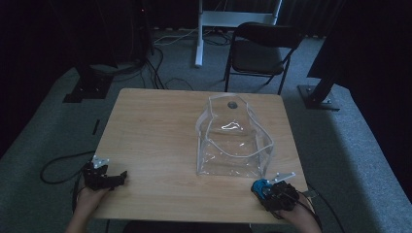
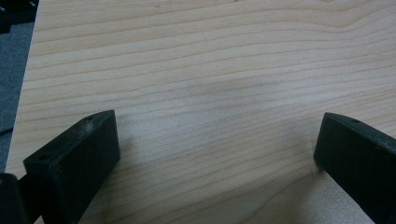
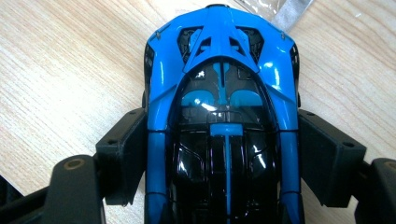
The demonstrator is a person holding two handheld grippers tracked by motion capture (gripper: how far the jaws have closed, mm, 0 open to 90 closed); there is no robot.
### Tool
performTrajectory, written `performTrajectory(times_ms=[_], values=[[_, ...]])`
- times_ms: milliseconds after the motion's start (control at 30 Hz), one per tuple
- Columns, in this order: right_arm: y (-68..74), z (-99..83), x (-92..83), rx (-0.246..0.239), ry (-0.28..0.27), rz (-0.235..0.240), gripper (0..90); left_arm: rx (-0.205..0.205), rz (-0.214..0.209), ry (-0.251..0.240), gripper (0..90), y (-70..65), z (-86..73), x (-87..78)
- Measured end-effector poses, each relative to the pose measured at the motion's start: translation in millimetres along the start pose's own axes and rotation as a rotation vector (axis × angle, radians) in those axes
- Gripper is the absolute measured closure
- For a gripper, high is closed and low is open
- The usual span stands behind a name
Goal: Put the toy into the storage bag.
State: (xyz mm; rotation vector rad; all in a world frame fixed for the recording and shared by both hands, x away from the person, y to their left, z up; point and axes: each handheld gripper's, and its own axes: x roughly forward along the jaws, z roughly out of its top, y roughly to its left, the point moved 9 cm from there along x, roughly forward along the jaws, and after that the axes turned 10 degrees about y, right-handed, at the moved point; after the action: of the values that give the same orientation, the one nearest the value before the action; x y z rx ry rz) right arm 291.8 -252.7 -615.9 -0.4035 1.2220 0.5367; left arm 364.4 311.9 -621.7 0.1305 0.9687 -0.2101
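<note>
From above, the table (image 1: 155, 126) carried a clear bag (image 1: 234, 141) right of centre, standing open with its far flap raised. The right gripper (image 1: 266, 188) sat at the near right corner, just in front of the bag's near wall, with something small and blue at its tip. At that size the high view could not say what the blue thing was or whether the jaws pressed it.

The right gripper view settled it: a blue and black toy car (image 3: 223, 112) lay on the wood, seen from its roof, nose pointing away from the camera. The two black jaws stood against its flanks, one on each side around mid-body, gripping the car. A corner of the bag (image 3: 275, 9) showed at the top edge, just beyond the car's nose.

The left gripper (image 1: 112, 178) rested at the near left edge of the table, well apart from bag and car. From above its jaws were a dark shape and their gap was hard to judge. The left gripper view showed them spread wide, with bare wood grain between them and the table edge and grey floor (image 2: 11, 79) at the left.
</note>
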Motion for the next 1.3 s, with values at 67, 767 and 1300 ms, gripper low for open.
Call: performTrajectory(times_ms=[67, 767, 1300], values=[[0.1, 0.7, -0.1, 0.001, 0.017, -0.001, 24.8, 0.002, -0.003, -0.001, 0.7, -0.3, 0.0, 0.0], [-5.3, -0.9, -18.0, 0.141, -0.049, 0.056, 26.3, 0.043, -0.028, -0.001, 0.7, -5.8, 1.5, 1.0], [-6.6, 11.6, -68.9, 0.147, -0.218, 0.076, 26.3, 0.043, -0.029, -0.002, 0.7, -5.9, 1.6, 1.1]])
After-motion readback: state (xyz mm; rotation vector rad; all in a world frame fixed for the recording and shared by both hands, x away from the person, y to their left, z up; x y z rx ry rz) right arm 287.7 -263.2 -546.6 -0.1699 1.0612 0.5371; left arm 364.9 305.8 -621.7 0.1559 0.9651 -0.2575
